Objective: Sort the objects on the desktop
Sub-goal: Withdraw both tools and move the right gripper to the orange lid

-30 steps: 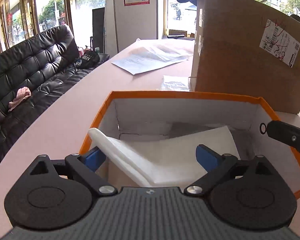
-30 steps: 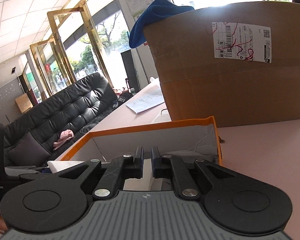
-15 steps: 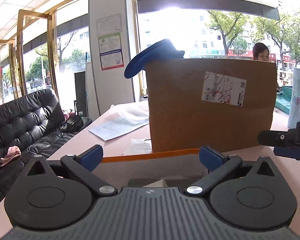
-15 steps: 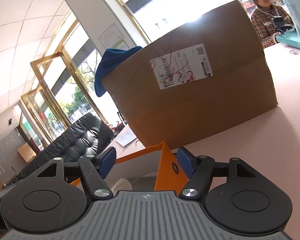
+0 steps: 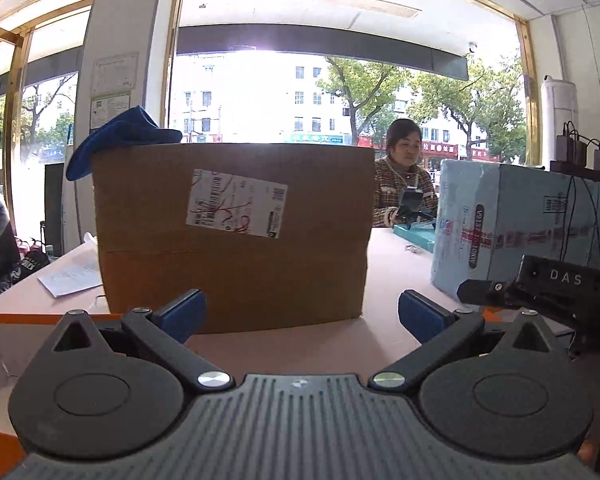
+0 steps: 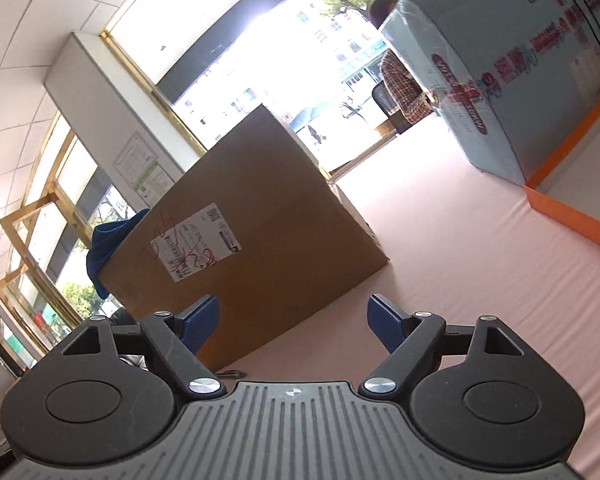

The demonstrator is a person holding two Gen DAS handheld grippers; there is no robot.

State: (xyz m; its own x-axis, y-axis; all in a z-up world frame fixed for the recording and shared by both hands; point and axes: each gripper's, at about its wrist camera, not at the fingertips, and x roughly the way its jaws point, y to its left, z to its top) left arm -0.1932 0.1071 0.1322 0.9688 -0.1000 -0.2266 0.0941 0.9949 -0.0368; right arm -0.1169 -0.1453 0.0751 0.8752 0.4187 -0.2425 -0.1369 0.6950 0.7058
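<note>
Both tongs — left (image 5: 302, 316), right (image 6: 292, 322) — gape wide, empty.

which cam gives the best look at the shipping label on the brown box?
Left wrist. The label faces that camera nearly square and upright on the box, barcode and red scribbles showing. The right wrist view also shows it, but rolled, at an angle and smaller.

Both tongs, left (image 5: 302, 316) and right (image 6: 293, 322), are black with ribbed grey housings, silver screws and blue fingertips (image 5: 184, 314).
</note>
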